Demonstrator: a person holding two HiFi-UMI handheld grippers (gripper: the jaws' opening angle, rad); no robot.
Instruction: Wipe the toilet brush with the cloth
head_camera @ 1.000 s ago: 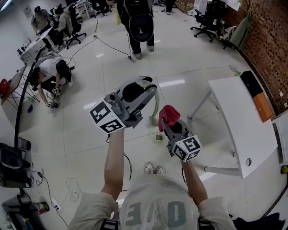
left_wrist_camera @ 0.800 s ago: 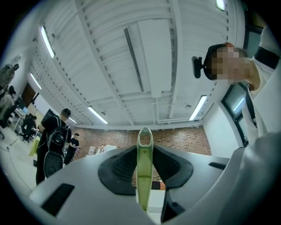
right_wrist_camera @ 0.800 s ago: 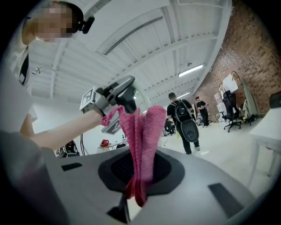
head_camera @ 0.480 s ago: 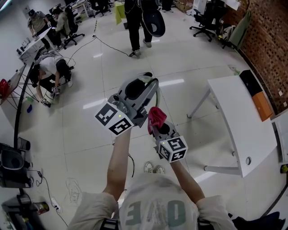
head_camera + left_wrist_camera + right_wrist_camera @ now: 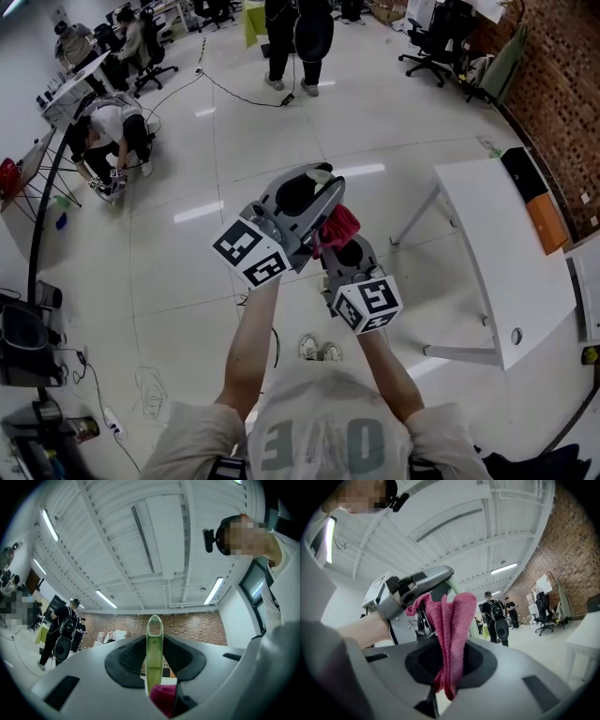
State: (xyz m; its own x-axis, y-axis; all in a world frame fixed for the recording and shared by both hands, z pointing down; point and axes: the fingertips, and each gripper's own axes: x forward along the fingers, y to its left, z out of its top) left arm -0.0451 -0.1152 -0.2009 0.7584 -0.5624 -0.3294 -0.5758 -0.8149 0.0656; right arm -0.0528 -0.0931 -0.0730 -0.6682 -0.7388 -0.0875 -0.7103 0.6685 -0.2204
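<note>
A pale green toilet brush handle (image 5: 154,651) stands upright between the jaws of my left gripper (image 5: 154,660), which is shut on it. In the head view only the handle's tip (image 5: 320,175) shows above the left gripper (image 5: 314,192). My right gripper (image 5: 339,247) is shut on a pink cloth (image 5: 337,226), which sits right beside the left gripper's jaws. The right gripper view has the cloth (image 5: 450,630) hanging folded between the right gripper's (image 5: 447,667) pads, with the left gripper (image 5: 415,590) just behind it. A corner of the cloth (image 5: 164,699) lies at the handle's base. The brush head is hidden.
A white table (image 5: 506,253) stands to the right, with a brick wall (image 5: 562,84) beyond it. People (image 5: 298,28) stand and crouch (image 5: 108,131) at the back of the glossy floor, among office chairs (image 5: 427,42) and loose cables (image 5: 234,94).
The right gripper has risen and moved left, bringing the pink cloth up against the left gripper's jaws. The left gripper has tilted a little with the brush in it.
</note>
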